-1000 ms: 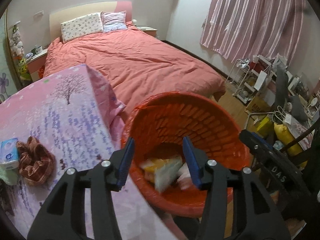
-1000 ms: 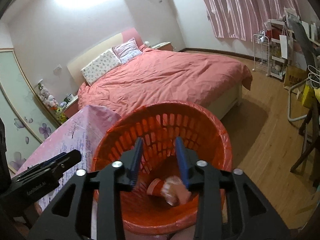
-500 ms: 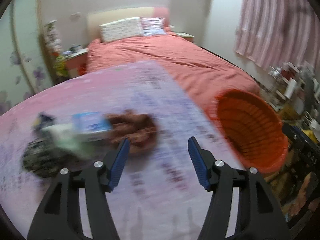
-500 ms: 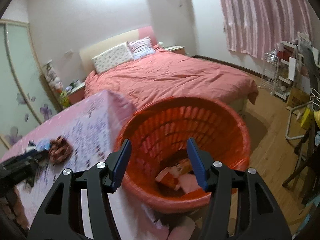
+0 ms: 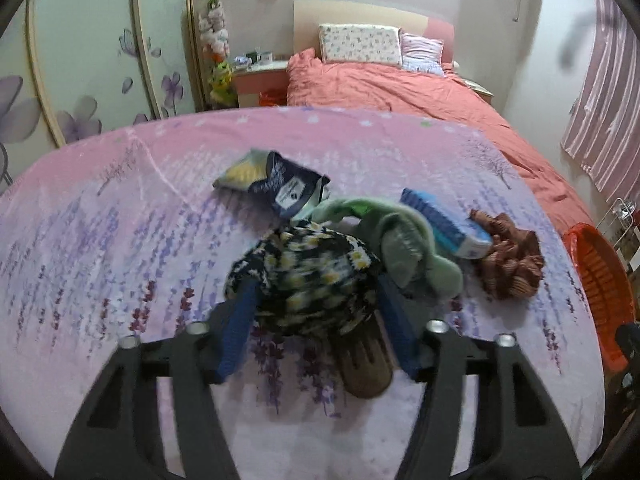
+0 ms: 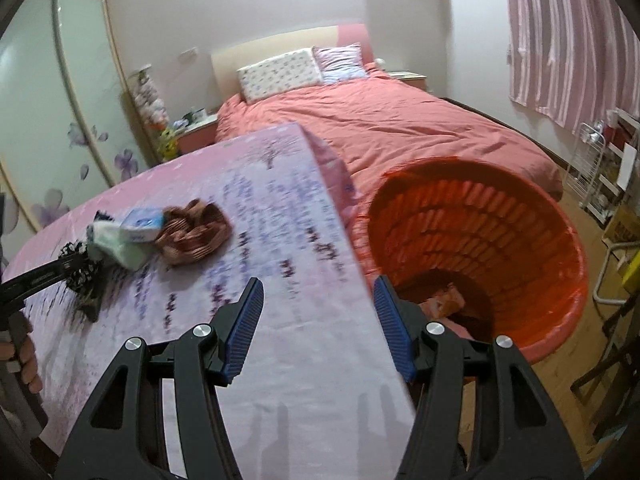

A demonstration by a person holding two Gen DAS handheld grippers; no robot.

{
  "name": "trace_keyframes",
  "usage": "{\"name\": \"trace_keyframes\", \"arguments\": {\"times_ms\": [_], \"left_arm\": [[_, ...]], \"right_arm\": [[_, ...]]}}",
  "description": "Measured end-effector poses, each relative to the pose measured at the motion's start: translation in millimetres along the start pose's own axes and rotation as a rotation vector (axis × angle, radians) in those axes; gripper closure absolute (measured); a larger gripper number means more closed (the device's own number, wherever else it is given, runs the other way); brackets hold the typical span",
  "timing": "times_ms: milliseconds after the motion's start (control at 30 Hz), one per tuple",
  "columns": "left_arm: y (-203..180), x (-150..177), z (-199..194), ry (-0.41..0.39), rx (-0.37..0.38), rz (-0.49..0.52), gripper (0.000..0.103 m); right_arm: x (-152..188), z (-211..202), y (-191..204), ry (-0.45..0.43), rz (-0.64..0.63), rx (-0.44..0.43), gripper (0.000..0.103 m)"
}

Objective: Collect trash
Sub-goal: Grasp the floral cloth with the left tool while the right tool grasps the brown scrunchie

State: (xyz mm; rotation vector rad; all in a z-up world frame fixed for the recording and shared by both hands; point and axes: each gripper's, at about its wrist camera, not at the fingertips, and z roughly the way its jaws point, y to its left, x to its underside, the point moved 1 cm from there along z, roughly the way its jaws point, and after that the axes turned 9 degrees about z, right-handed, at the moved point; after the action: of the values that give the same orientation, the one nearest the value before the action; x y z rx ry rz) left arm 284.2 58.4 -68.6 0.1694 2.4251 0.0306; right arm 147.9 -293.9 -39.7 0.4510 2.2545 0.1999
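Two views, left wrist first. My left gripper [image 5: 316,320] is closing, fingers [image 5: 236,332] either side of the black floral scrunchie [image 5: 308,276]; pads look near the fabric, but blur means I can't tell if they press yet. It lies on the pink counter [image 5: 120,220], touching a green cloth [image 5: 404,248]. Beyond: a dark snack packet [image 5: 280,186], a blue tissue pack [image 5: 444,220] and a brown scrunchie [image 5: 510,256]. Orange bin [image 5: 600,276] sits off the counter's right edge. Best to close only on the floral piece, lift straight and not drag the green cloth.

Right wrist view. My right gripper [image 6: 320,324] has fingers [image 6: 246,320] apart, nothing between, over the counter edge [image 6: 280,240] beside the orange bin [image 6: 532,240], wrappers [image 6: 444,300] at its bottom. Pile [image 6: 160,236] well apart, far left.
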Motion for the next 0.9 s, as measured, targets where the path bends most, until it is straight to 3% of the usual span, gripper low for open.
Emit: {"name": "trace_keyframes", "arguments": {"times_ms": [67, 133, 233, 333, 467, 500, 600, 733, 900], "left_arm": [[4.7, 0.9, 6.5, 0.019, 0.02, -0.023, 0.078], [11.3, 4.7, 8.9, 0.022, 0.034, -0.056, 0.083], [30.2, 13.1, 4.8, 0.018, -0.003, -0.057, 0.086], [49.8, 21.5, 5.5, 0.033, -0.051, -0.063, 0.086], [61.7, 23.0, 11.1, 0.048, -0.087, -0.062, 0.066], [60.9, 21.6, 13.0, 0.047, -0.096, -0.056, 0.065], [58.1, 22.1, 18.3, 0.05, -0.088, -0.044, 0.067], [55.5, 23.3, 22.4, 0.042, -0.084, -0.033, 0.069], [61.0, 25.0, 22.8, 0.039, -0.052, -0.06, 0.07]], "right_arm": [[2.9, 3.1, 9.7, 0.01, -0.019, -0.003, 0.045], [6.4, 4.9, 17.3, 0.019, -0.033, -0.006, 0.045], [11.9, 9.1, 29.6, 0.032, -0.056, -0.01, 0.045], [15.3, 16.6, 39.6, 0.045, -0.065, -0.021, 0.045], [14.8, 26.9, 54.0, 0.062, -0.053, -0.054, 0.045], [13.9, 28.7, 56.8, 0.065, -0.05, -0.06, 0.045], [8.3, 38.2, 67.6, 0.069, -0.039, -0.082, 0.045], [1.7, 52.9, 81.3, 0.076, -0.039, -0.094, 0.034], [-8.7, 79.4, 99.3, 0.108, -0.036, -0.088, 0.032]]}}
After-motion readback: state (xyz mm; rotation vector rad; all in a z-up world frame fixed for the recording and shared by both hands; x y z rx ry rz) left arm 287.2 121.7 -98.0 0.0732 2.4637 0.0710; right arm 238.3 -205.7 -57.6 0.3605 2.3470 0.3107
